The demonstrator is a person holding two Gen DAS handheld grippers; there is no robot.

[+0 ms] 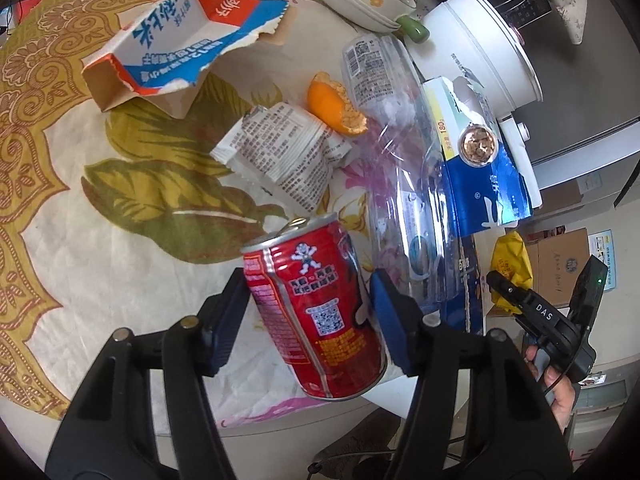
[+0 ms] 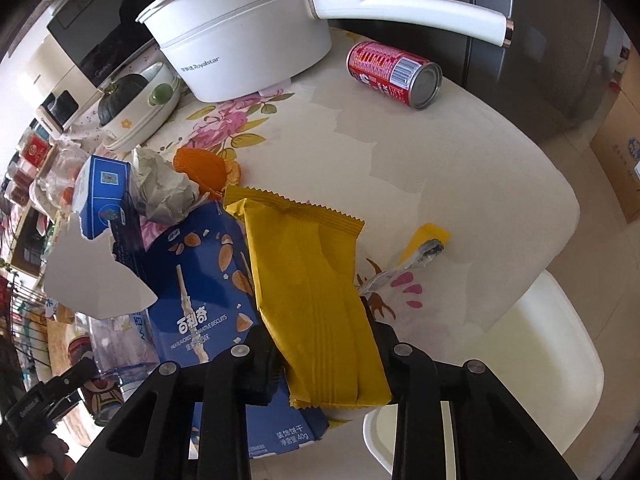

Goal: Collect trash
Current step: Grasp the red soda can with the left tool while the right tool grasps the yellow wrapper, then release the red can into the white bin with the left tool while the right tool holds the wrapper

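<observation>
Trash litters the table (image 2: 460, 168): the left gripper (image 1: 308, 312) pinches a red can (image 1: 316, 312) above the near edge, and the right gripper (image 2: 320, 344) pinches a yellow wrapper (image 2: 312, 280) over a blue box (image 2: 200, 280). The tilted can may slip from its pads; the slick wrapper may slide free or drag the box off the edge.

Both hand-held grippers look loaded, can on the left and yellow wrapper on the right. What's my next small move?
Probably lift both straight up. The left hand-held gripper clamps the red can, the right hand-held gripper pinches the yellow wrapper lying over the blue biscuit box; no bin is in view.
</observation>
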